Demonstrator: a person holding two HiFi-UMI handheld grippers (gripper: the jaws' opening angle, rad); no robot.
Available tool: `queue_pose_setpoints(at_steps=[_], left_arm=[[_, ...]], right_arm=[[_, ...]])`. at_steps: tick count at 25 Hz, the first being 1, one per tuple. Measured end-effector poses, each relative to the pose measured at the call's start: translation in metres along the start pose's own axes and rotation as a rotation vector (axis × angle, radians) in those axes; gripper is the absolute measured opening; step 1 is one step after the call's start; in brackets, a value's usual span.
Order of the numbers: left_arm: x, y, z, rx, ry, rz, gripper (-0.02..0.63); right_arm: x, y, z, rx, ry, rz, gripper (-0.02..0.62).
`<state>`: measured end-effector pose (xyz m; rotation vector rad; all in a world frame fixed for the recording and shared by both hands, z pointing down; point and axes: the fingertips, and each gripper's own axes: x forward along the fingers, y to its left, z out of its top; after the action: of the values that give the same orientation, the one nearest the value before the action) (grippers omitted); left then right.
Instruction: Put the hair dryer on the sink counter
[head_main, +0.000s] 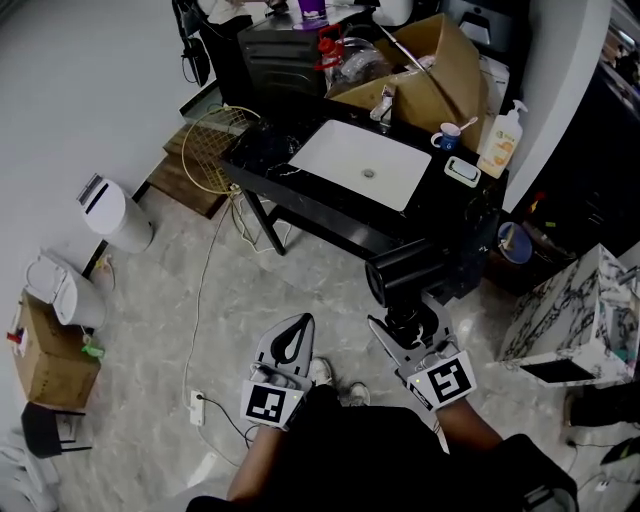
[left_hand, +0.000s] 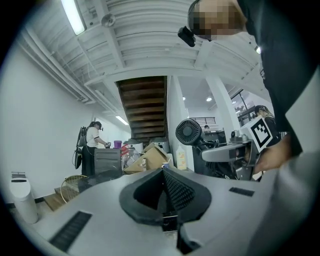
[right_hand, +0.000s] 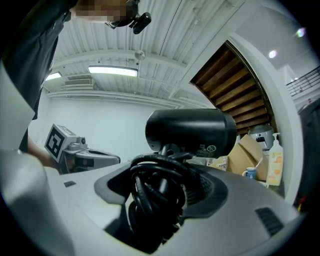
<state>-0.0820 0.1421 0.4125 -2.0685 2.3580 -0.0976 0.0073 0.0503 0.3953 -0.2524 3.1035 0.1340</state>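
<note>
A black hair dryer (head_main: 420, 268) with its cord coiled round the handle is held upright in my right gripper (head_main: 400, 335), in front of the black sink counter (head_main: 330, 215). In the right gripper view the dryer's barrel (right_hand: 192, 131) sits above the jaws and the coiled cord (right_hand: 157, 192) fills the gap between them. My left gripper (head_main: 292, 340) hangs lower left of it, over the floor, jaws shut with nothing between them. In the left gripper view the dryer's round rear grille (left_hand: 188, 132) shows to the right. The white basin (head_main: 362, 163) is set in the counter's middle.
On the counter stand a soap bottle (head_main: 499, 140), a mug (head_main: 447, 137), a soap dish (head_main: 463, 171) and a faucet (head_main: 382, 108). A cardboard box (head_main: 430, 70) is behind. A white bin (head_main: 115, 214), a racket (head_main: 215, 148) and a power strip (head_main: 197, 407) are at the left; a marbled box (head_main: 575, 310) at the right.
</note>
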Motion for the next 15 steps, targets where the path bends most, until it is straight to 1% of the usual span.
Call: queue_pose_setpoints(at_steps=[4,7,12,15], left_arm=[[0.026,0.011,0.006,-0.009,-0.023,-0.016,-0.005],[0.049,0.022,-0.002,-0.014,-0.016,-0.04,-0.005],[0.096,0.042,0.0,-0.011,-0.026,-0.083,-0.005],[0.124,0.056,-0.001,-0.013,-0.015,-0.115,-0.005]], right_arm=[[0.012,-0.019,-0.007,0.005,0.013,-0.026,0.29],[0.025,-0.035,-0.011,0.006,0.019,-0.048,0.29],[0.054,-0.069,-0.014,-0.003,0.029,-0.086,0.29],[0.075,-0.09,-0.015,-0.003,0.033,-0.117,0.29]])
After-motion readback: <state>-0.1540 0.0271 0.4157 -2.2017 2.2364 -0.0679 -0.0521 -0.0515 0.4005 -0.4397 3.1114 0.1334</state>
